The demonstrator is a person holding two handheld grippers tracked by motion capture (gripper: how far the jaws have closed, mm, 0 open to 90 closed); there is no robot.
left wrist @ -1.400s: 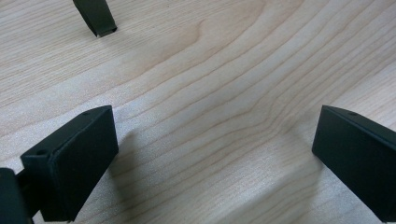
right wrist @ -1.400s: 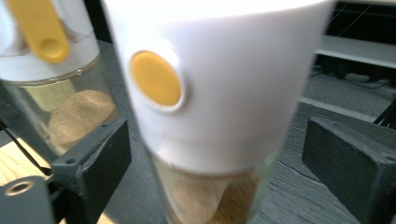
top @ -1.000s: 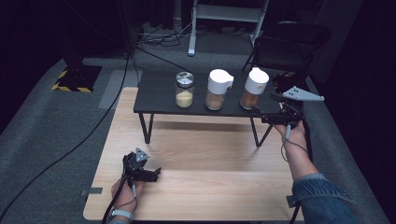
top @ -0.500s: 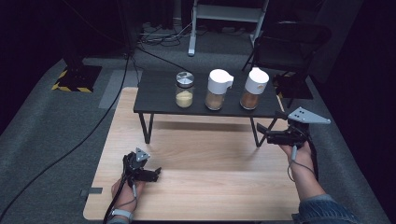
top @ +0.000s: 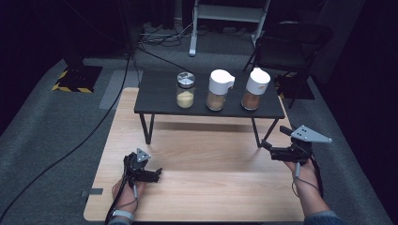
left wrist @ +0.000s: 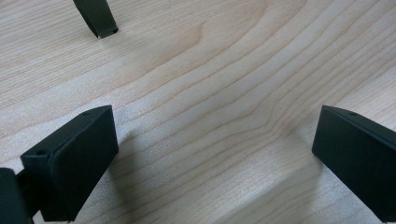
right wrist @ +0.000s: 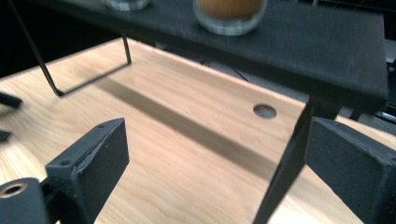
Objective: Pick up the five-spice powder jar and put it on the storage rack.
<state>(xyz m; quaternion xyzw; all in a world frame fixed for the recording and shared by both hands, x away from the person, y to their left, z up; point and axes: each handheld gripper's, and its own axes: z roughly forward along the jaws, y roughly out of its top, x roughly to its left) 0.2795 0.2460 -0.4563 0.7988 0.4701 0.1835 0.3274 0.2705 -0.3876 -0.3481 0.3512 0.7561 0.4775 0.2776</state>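
Three jars stand in a row on a low black table [top: 155, 101]: a silver-lidded jar of yellow grains [top: 185, 90], a white-capped jar of tan powder [top: 218, 90] and a white-capped jar of brown powder [top: 255, 89]. My left gripper [top: 158, 173] rests low over the wooden board [top: 211, 187] at the front left, jaws wide open [left wrist: 212, 116] over bare wood. My right gripper [top: 268, 151] hovers open at the table's right front leg [right wrist: 285, 172], which stands between its jaws [right wrist: 217, 128]. The brown jar's base [right wrist: 229, 11] shows above on the tabletop.
The board lies on grey carpet [top: 56, 140]. A round hole [right wrist: 265, 110] marks the board near the right leg. Another table leg's foot [left wrist: 98, 18] stands ahead of my left gripper. A black chair [top: 291, 42], a white stand [top: 230, 14] and cables sit behind the table.
My right gripper has dropped from beside the table's right end, down and toward the person, to the right front leg. The left gripper has stayed put.
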